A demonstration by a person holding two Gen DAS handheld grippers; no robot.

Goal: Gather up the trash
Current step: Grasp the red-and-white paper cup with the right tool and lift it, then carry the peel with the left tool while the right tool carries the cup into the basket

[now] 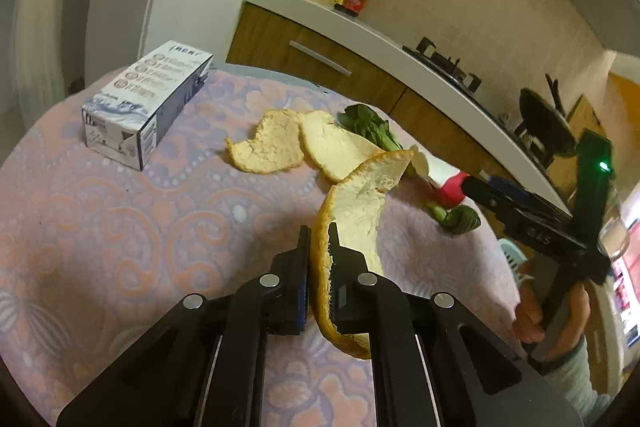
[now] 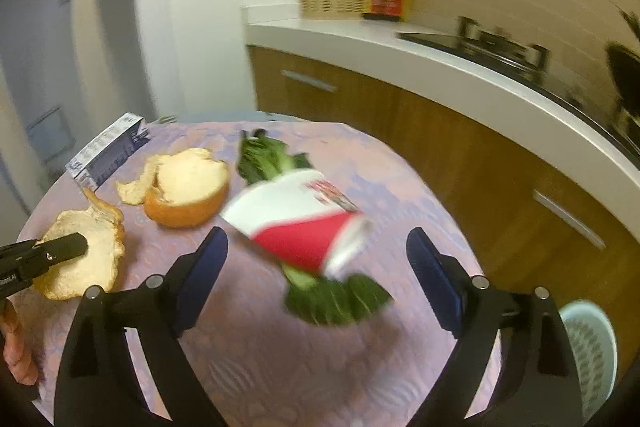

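A round table (image 1: 100,227) covered in a pink and lilac patterned cloth holds scattered trash, and the collecting looks barely begun. The left gripper (image 1: 320,239) has its two fingers closed on a long curl of orange peel (image 1: 360,203), pinching its near edge; the peel's far end rises toward the middle of the table. Nothing can be seen to have reached a bin yet. The right gripper (image 2: 316,247) hangs wide open with nothing in it, its blue pads on either side of a tipped red and white paper cup (image 2: 304,223) without touching it. The cup lies on its side across leafy green vegetable scraps (image 2: 336,299) near the table's right edge. Farther in lie two more pieces of orange peel (image 1: 296,143), just beside each other, and at the far left a small white and dark blue carton (image 1: 140,107) lies flat. So the cup, greens, loose peels and carton all appear left to gather. A pale plastic basket (image 2: 588,351) sits low beyond the table's right edge, possibly the place for trash, though that is a guess. The near half of the table is bare cloth with room to move. A white kitchen counter (image 1: 360,27) with wooden cabinets runs close along the far right, narrowing the room on that side.
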